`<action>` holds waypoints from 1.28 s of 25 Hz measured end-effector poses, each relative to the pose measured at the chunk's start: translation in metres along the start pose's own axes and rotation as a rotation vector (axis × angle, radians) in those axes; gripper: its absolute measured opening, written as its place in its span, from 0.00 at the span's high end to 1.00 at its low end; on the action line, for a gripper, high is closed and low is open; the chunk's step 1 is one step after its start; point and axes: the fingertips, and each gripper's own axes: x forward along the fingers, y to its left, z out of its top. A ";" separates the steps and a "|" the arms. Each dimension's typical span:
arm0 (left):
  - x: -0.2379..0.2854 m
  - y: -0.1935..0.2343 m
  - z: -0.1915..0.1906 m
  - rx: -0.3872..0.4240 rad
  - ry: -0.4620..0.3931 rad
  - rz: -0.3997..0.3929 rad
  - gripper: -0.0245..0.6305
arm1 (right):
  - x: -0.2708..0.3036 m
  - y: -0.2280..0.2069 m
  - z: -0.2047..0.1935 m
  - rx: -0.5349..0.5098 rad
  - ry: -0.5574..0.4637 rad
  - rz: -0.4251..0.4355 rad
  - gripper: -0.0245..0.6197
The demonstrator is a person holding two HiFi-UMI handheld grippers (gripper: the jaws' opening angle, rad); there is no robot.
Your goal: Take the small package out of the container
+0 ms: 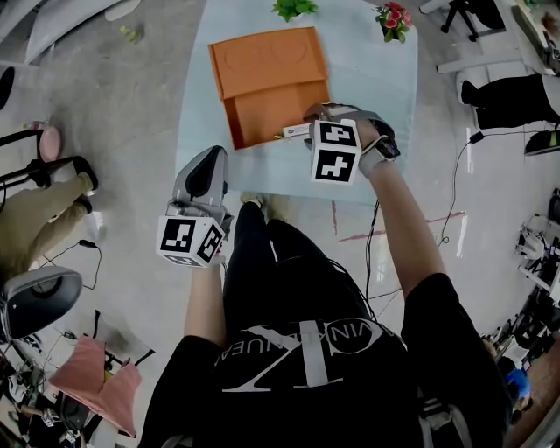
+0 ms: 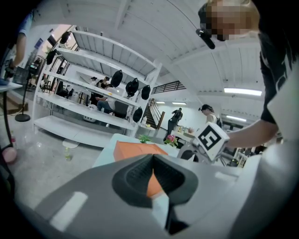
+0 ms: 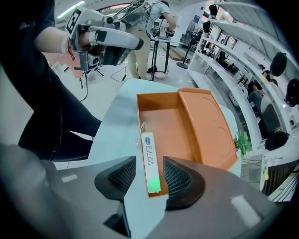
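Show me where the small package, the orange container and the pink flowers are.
small package (image 3: 150, 163), right gripper view, its printed label.
orange container (image 3: 164, 122), right gripper view, its bare floor.
pink flowers (image 1: 393, 19), head view, the blossoms.

I see an orange container (image 1: 267, 83) on a pale blue table (image 1: 197, 131). The small package (image 3: 150, 163) is white with blue print and a green end. The left gripper (image 2: 153, 161) and right gripper (image 3: 149, 161) are grey, their cubes (image 1: 335, 150) white with black square markers.
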 end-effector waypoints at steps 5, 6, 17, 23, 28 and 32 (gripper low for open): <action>-0.003 -0.006 -0.002 0.004 0.002 -0.003 0.96 | 0.013 0.008 0.000 0.000 0.005 0.047 0.66; -0.004 -0.007 -0.002 0.005 0.002 -0.003 0.96 | 0.016 0.009 0.000 -0.010 0.010 0.049 0.66; -0.016 -0.007 -0.003 0.008 -0.007 0.017 0.96 | 0.008 0.005 0.002 -0.109 0.007 -0.011 0.82; -0.025 -0.012 0.001 0.018 -0.023 0.027 0.96 | -0.010 0.005 0.002 -0.089 -0.026 -0.090 0.83; -0.029 -0.017 0.007 0.035 -0.035 0.038 0.96 | -0.026 0.000 0.000 -0.054 -0.058 -0.163 0.83; -0.032 -0.024 0.010 0.049 -0.045 0.045 0.96 | -0.040 -0.001 0.001 -0.027 -0.093 -0.203 0.83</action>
